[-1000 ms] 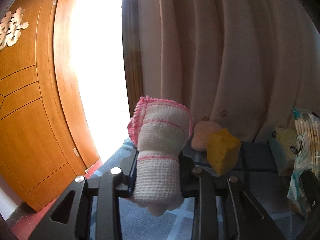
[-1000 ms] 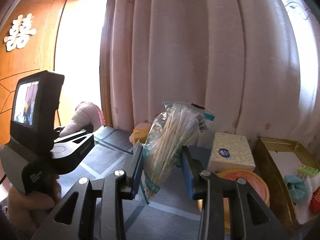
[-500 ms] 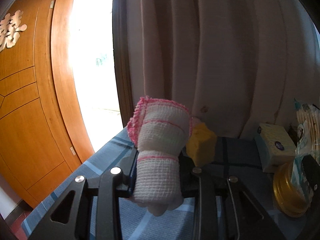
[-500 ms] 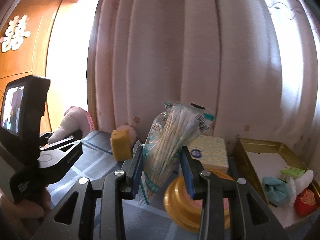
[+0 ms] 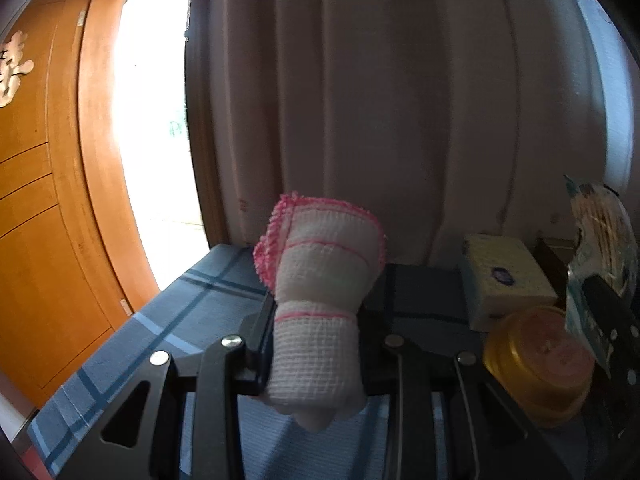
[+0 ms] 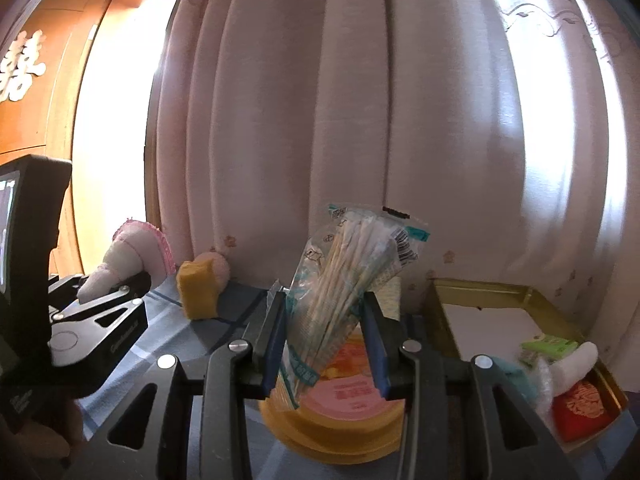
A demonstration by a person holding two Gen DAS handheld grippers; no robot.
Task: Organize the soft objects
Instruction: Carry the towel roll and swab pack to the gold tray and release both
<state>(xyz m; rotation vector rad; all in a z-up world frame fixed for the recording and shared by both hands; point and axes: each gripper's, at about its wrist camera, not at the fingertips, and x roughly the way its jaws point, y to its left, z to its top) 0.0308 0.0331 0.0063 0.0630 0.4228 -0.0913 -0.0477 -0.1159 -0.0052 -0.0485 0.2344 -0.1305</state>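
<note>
Carrying step: left gripper (image 5: 316,344) is clamping the cloth (image 5: 320,272); right gripper (image 6: 325,344) is clamping the swab pack (image 6: 344,280). Next, likely: lowering both into the tray (image 6: 480,292).

The left gripper (image 5: 316,344) is held level above the table, its two black fingers (image 5: 256,344) pressed in on a rolled cloth (image 5: 320,284) that stands upright between them. The right gripper (image 6: 326,344) sits just to its right at about the same height, clamping a tilted bag of cotton swabs (image 6: 348,280) between blue pads (image 6: 374,344). At the lower left of the right wrist view, what looks like the person's left hand (image 6: 40,436) wraps the left gripper's handle, though it is blurred.
</note>
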